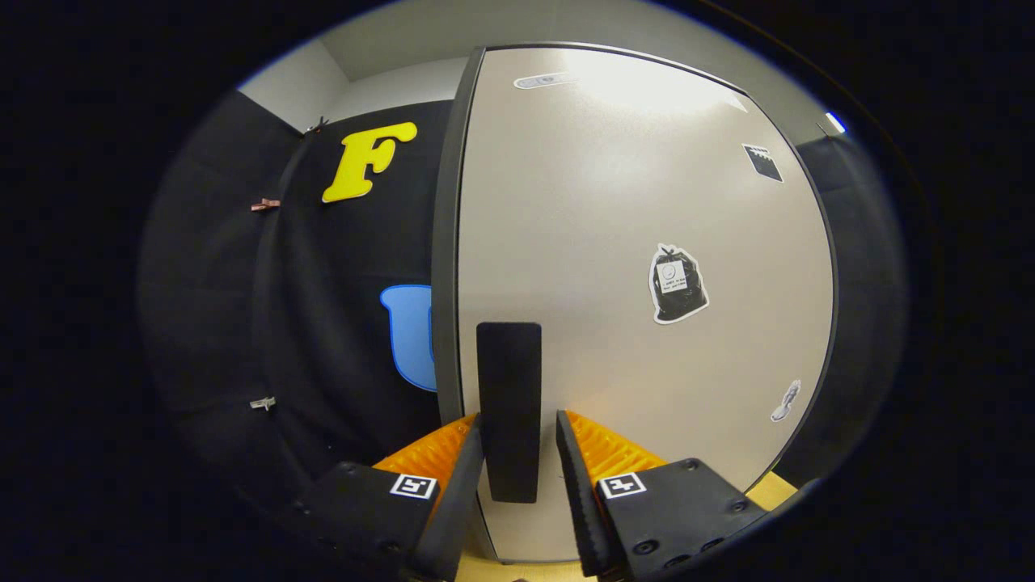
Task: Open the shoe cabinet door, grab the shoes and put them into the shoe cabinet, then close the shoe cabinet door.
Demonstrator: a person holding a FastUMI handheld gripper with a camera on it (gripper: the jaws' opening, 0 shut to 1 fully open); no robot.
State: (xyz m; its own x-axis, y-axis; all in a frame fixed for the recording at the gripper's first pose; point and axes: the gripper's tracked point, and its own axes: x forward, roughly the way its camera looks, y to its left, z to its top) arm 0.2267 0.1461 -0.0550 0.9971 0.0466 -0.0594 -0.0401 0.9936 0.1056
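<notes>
Currently, gripper view: I see the shoe cabinet door (639, 267) standing closed straight ahead of the tongs (519, 453). It is a tall pale grey panel with a soft matte sheen and a bright patch of reflected light near its top. A dark frame edge (446, 242) runs down its left side and curves round the top and the right side.

On the panel, near that left edge and low down, sits the handle (509, 408): a flat black upright bar with squared corners, taller than it is wide.

Tongs state: narrow, not wide. The two fingers stand one on each side of the handle's lower half. The left finger (465, 469) lies against the handle's left edge, or very nearly. A slim strip of pale door shows between the handle and the right finger (576, 477). I cannot tell whether either finger presses on the bar, so I log no grip.

Stickers on the door: a black bag-shaped sticker (678, 284) with a white outline sits right of the handle, about mid-height. A small black square sticker (762, 162) is up toward the top right, a small pale sticker (786, 401) is low by the right edge, and a pale oblong label (546, 80) is at the top.

Left of the cabinet hangs the black cloth wall (323, 323), pinned with small clips (264, 204). A strip of light wood floor (776, 489) shows at the cabinet's foot.
</notes>
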